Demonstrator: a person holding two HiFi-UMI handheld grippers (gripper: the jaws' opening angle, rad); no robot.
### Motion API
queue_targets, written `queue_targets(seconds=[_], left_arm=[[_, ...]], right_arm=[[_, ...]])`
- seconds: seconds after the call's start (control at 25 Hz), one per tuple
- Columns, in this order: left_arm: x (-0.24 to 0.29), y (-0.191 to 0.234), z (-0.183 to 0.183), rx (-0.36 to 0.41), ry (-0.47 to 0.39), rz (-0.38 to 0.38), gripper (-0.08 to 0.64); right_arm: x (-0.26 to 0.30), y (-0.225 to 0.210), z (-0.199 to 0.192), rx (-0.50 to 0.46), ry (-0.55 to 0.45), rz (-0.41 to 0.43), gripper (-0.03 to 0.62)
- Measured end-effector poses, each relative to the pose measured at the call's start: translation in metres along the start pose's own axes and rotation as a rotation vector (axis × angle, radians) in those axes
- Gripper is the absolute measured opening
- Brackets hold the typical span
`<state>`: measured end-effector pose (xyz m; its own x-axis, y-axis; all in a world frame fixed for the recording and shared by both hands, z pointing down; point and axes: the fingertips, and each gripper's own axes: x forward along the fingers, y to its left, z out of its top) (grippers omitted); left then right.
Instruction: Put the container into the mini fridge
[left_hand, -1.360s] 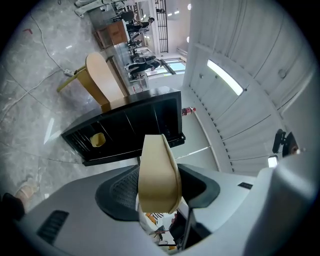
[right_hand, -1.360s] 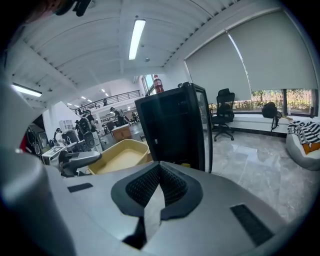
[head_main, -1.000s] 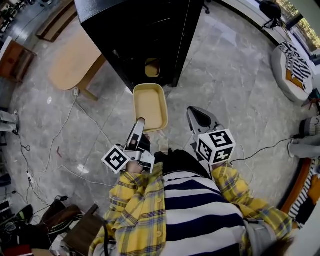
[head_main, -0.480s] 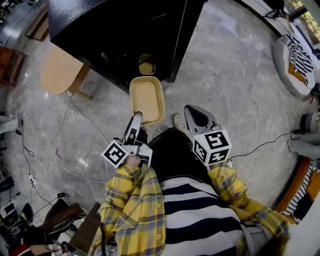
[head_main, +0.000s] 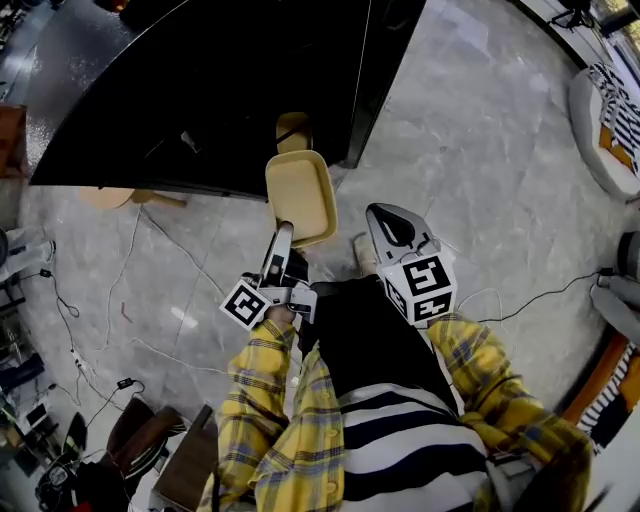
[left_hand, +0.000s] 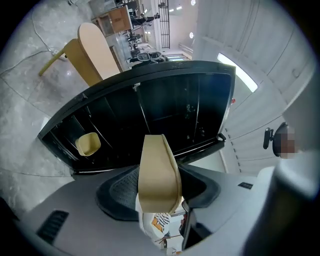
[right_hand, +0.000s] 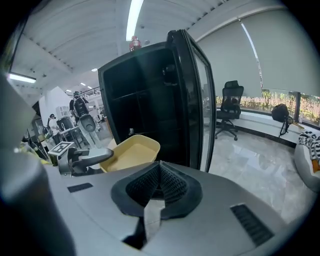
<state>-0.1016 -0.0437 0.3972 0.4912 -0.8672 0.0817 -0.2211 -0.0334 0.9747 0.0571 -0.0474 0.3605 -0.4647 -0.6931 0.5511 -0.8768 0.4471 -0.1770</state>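
Observation:
A shallow beige container (head_main: 300, 193) hangs level just in front of the open black mini fridge (head_main: 230, 90). My left gripper (head_main: 283, 233) is shut on its near rim; in the left gripper view the container (left_hand: 159, 172) stands edge-on between the jaws. A smaller beige tub (head_main: 292, 130) sits inside the fridge, low on its shelf. My right gripper (head_main: 386, 214) hovers to the right of the container, shut and empty. The right gripper view shows the container (right_hand: 131, 151) before the fridge's glass door (right_hand: 195, 95).
A wooden table (head_main: 110, 197) stands left of the fridge. Cables (head_main: 150, 300) trail over the marble floor. A striped cushion (head_main: 612, 110) lies at the far right. An office chair (right_hand: 229, 107) stands by the window. The person's shoe (head_main: 362, 252) is below the container.
The container and my left gripper have come closer to the fridge opening, and the fridge now fills more of the head view. The right gripper has kept its place beside them.

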Motion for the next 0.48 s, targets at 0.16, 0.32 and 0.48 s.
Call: queue_targets(seconds=[0.16,0.32,0.48], left_arm=[[0.023,0.030,0.005,-0.005,-0.032,0.022,0.235],[0.046,0.061,0.013,-0.044,-0.082,0.036,0.235],[0.068,0.082,0.023,-0.071,-0.122,0.023,0.235]], right_arm=[[0.025,-0.011,-0.013,-0.019,0.018,0.017,0.026],[0.044,-0.015,-0.024,-0.046,0.029,0.040,0.026],[0.063,-0.016,-0.031,-0.065,0.034,0.052,0.026]])
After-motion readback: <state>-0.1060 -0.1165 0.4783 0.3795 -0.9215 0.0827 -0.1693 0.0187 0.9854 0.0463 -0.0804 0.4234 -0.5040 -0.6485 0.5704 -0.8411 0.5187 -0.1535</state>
